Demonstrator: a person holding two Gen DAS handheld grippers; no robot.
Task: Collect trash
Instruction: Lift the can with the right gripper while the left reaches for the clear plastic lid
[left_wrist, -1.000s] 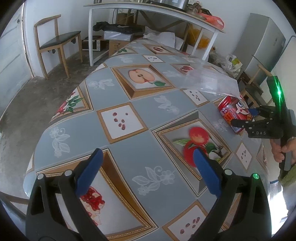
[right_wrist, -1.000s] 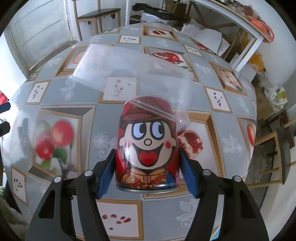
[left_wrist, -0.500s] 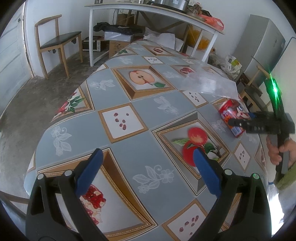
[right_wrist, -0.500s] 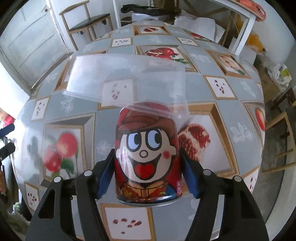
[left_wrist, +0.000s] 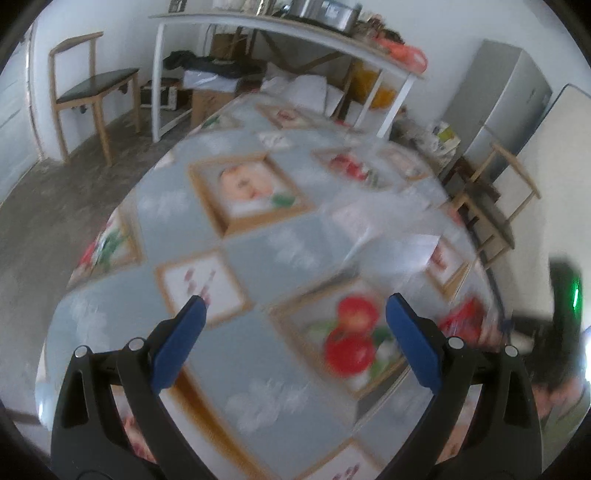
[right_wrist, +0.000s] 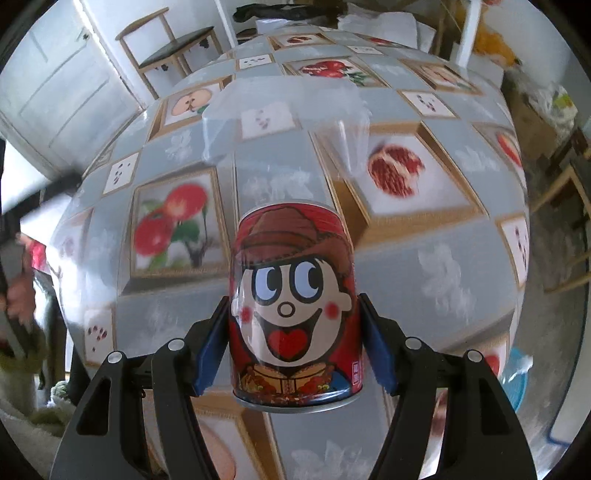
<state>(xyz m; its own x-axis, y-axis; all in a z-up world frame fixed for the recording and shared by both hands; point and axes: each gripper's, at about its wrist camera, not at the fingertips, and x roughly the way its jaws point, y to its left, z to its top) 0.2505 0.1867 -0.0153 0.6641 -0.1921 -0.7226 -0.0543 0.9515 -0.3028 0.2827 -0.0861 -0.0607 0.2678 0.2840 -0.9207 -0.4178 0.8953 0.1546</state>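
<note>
My right gripper (right_wrist: 293, 328) has lifted the red can (right_wrist: 291, 306) up off the tablecloth (right_wrist: 424, 258); its blue pads pinch the can's sides at frame center. A clear plastic bag (right_wrist: 284, 122) lies beyond, upper center. My left gripper (left_wrist: 295, 336) stays spread wide, holding nothing; its view is blurred, and the can (left_wrist: 463, 319) is perhaps the red smear at right.

A patterned tablecloth (left_wrist: 258, 258) with framed fruit pictures is covering the table. A wooden chair (left_wrist: 92, 85) is standing by the wall, a long white shelf table (left_wrist: 280, 29) is holding clutter, and a grey cabinet (left_wrist: 498, 96) is standing at the right.
</note>
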